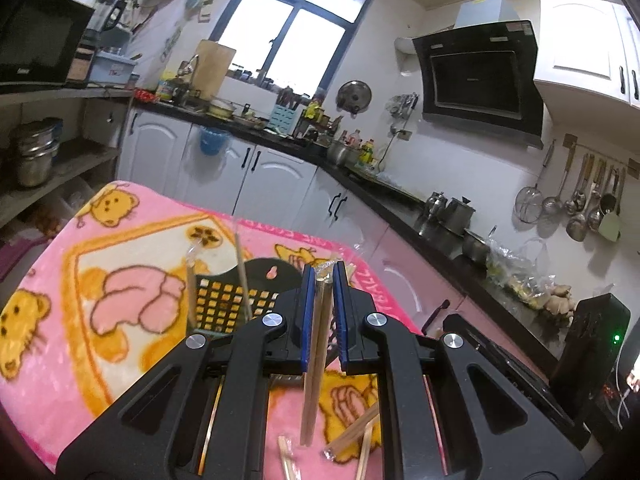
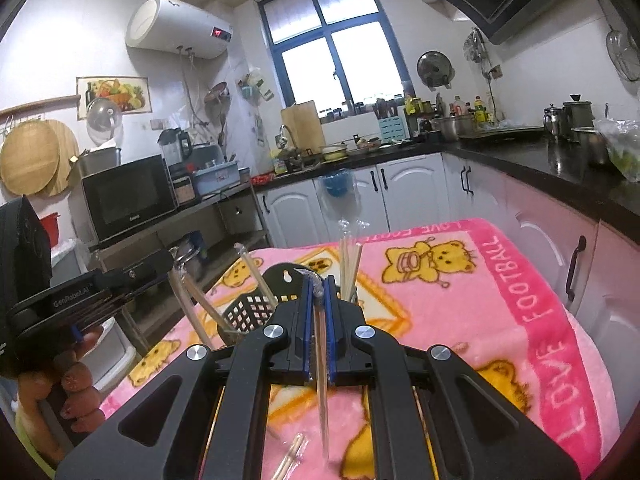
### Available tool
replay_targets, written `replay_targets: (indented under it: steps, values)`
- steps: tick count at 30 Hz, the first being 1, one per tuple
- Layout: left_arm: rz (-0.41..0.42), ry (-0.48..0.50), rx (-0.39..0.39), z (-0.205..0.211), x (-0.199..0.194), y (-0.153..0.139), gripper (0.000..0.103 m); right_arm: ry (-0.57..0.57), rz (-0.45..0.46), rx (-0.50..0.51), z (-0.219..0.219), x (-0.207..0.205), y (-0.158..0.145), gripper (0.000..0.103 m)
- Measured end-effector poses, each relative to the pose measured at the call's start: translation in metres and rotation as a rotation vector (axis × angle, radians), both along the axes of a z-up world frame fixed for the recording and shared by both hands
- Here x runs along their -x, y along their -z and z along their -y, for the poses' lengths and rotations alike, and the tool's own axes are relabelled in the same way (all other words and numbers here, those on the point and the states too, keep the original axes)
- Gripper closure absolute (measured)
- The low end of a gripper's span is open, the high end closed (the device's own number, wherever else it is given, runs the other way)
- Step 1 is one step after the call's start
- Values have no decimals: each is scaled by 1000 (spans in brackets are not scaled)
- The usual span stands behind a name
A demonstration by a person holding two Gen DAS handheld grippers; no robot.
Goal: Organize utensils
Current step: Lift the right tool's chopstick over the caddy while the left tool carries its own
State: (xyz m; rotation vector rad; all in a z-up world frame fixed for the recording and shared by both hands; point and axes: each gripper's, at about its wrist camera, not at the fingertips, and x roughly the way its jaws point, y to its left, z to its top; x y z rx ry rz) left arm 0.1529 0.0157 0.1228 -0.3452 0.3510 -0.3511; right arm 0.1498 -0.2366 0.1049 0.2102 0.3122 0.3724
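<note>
My left gripper (image 1: 325,276) is shut on a plastic-wrapped pair of wooden chopsticks (image 1: 316,360) that hangs down between its blue pads, above the pink blanket (image 1: 132,240). My right gripper (image 2: 318,284) is shut on another wrapped pair of chopsticks (image 2: 321,380), also hanging down. Just ahead of both grippers stands a black perforated utensil basket (image 1: 224,300) (image 2: 256,308) holding several upright chopsticks (image 1: 242,276) (image 2: 350,268). Loose chopsticks (image 1: 352,436) (image 2: 292,456) lie on the blanket below the grippers. A hand (image 2: 78,392) holds the left gripper's body at the left of the right wrist view.
The blanket (image 2: 500,320) covers a small table with drops at its edges. White cabinets (image 2: 404,188) and a black countertop (image 2: 568,168) crowded with pots run behind and to the right. A microwave (image 2: 128,196) sits on shelving at left.
</note>
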Motion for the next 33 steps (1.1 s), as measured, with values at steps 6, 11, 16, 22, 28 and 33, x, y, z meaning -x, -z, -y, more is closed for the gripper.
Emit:
replay_targets:
  steps: [6,11,16,22,28,33]
  values:
    - [47,12,-21,7,-5,-17,97,1,34,-8,1,0,-13,97]
    - [75,13,-31,10,-9,-28,97,-2,65,-10,-1,-1,-26,97]
    - [113,8,-36,11,-13,-43,97,-12,102,-10,-6,-4,-41,97]
    - [162,-13,-49,11,-16,-61,97,-18,146,4,-12,-9,-58,97]
    - [207,-43,-64,11,-21,-77,97,-15,182,17,-18,-18,-75,97]
    - [230,-71,-79,10,-26,-83,97,-8,210,20,-20,-27,-87,97]
